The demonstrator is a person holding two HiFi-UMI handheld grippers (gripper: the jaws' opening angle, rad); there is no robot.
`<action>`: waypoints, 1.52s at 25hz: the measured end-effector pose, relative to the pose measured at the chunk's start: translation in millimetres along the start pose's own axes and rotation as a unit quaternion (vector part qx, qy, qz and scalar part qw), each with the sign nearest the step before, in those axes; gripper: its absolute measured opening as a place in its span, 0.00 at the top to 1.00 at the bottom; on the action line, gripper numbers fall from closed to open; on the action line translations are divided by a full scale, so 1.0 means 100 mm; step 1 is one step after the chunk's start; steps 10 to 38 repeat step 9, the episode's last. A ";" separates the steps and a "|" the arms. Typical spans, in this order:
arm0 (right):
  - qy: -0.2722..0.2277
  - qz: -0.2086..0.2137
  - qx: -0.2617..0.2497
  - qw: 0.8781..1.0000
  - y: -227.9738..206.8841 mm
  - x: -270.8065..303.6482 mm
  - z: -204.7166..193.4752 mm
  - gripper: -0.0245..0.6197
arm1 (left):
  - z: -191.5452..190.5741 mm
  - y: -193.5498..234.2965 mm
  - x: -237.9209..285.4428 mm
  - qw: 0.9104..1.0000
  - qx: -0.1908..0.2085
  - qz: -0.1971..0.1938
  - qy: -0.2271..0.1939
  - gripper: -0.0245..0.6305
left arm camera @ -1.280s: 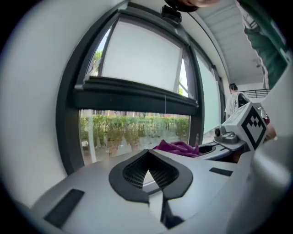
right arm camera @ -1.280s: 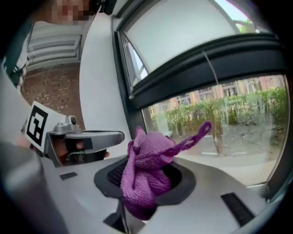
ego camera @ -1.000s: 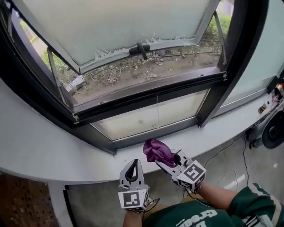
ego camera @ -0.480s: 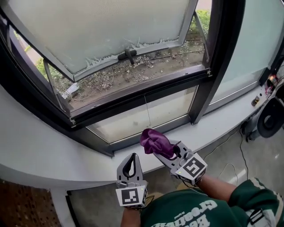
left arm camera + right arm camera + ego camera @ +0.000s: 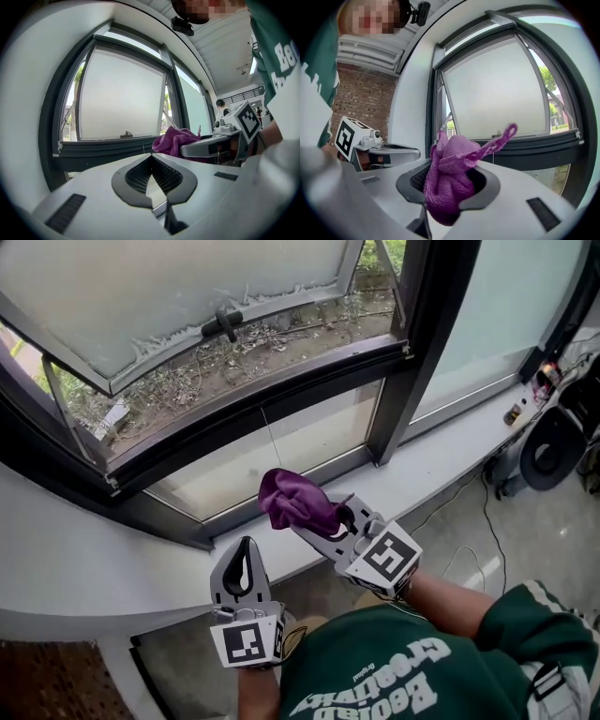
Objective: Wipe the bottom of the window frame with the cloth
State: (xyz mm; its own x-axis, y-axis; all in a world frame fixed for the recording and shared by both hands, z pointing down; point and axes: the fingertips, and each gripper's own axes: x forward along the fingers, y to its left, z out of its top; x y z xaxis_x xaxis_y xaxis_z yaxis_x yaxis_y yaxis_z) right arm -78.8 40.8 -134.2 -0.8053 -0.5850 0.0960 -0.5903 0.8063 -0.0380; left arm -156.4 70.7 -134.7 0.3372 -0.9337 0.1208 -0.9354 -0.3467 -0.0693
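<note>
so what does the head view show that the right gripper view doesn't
Only the head view shows the grey floor, the black round device and the right gripper's own marker cube. Only the right gripper view shows the white slatted ceiling. Both show the purple knitted cloth clamped in the right gripper, the shut left gripper and the dark window frame.

The grey two-jaw left gripper (image 5: 246, 549) points forward, its black-padded jaws closed tip to tip with nothing between them. Just beside it, the grey right gripper (image 5: 330, 524) angles forward and toward the left. Its jaws are clamped on a bunched purple knit cloth (image 5: 292, 500) that bulges beyond the fingertips. The right forearm (image 5: 448, 607) shows bare below a green sleeve (image 5: 525, 624).
</note>
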 end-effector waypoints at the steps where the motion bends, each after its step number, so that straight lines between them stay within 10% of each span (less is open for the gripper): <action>1: 0.000 -0.005 -0.002 1.000 -0.01 -0.02 0.01 0.75 | 0.00 -0.03 -0.01 1.000 0.003 -0.004 0.003 0.96; 38: 0.008 -0.038 -0.007 0.999 -0.12 -0.18 0.04 0.75 | 0.27 -0.22 -0.07 0.999 0.021 -0.045 -0.014 0.96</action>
